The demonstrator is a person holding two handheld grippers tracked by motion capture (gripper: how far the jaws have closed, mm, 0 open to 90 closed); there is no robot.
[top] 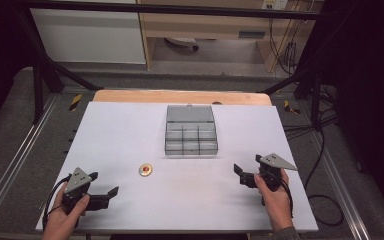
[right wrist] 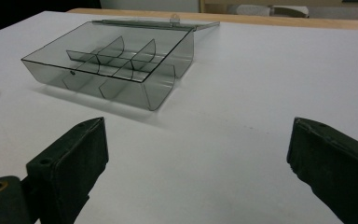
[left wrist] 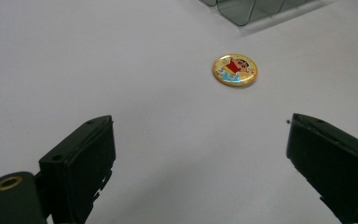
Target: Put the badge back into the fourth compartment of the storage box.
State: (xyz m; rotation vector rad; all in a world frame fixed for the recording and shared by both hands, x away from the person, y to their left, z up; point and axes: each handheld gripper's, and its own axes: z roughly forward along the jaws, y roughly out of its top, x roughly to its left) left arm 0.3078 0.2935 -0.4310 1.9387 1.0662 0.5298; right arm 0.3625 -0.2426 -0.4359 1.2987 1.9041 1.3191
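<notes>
The little yellow badge (left wrist: 235, 70) lies flat on the white table (top: 130, 130), just ahead of the left gripper (top: 102, 188), whose fingers stand wide apart with nothing between them. The right gripper (top: 246, 170) is spread wide too, facing the smoky compartment box (top: 191, 131), lid open. Likely trouble: a badge that flat probably skids away or flips if the fingers pinch it off-centre.

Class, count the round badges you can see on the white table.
1. The round yellow badge lies flat on the white table, in front of the clear compartment box, nearer the left gripper.
</notes>
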